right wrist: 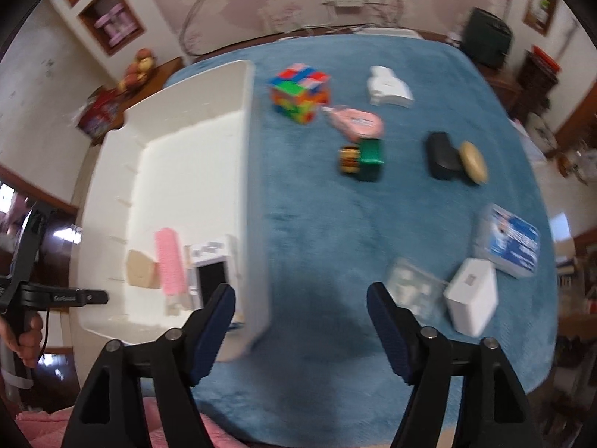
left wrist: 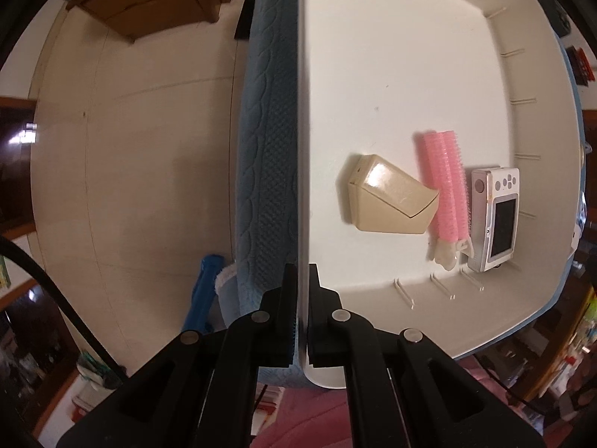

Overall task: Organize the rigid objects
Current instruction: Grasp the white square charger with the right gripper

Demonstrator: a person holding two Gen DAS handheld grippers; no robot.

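Left hand-held gripper: clamped on the wall of the white tray.
Right hand-held gripper: wide, nothing between — above blue cover.
Tray contents: beige box, pink roller, camera — near end.

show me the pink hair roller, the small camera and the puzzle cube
pink hair roller (left wrist: 444,186), left wrist view, middle of its bristled barrel
small camera (left wrist: 502,224), left wrist view, on its dark screen
puzzle cube (right wrist: 300,91), right wrist view, centre of the cube
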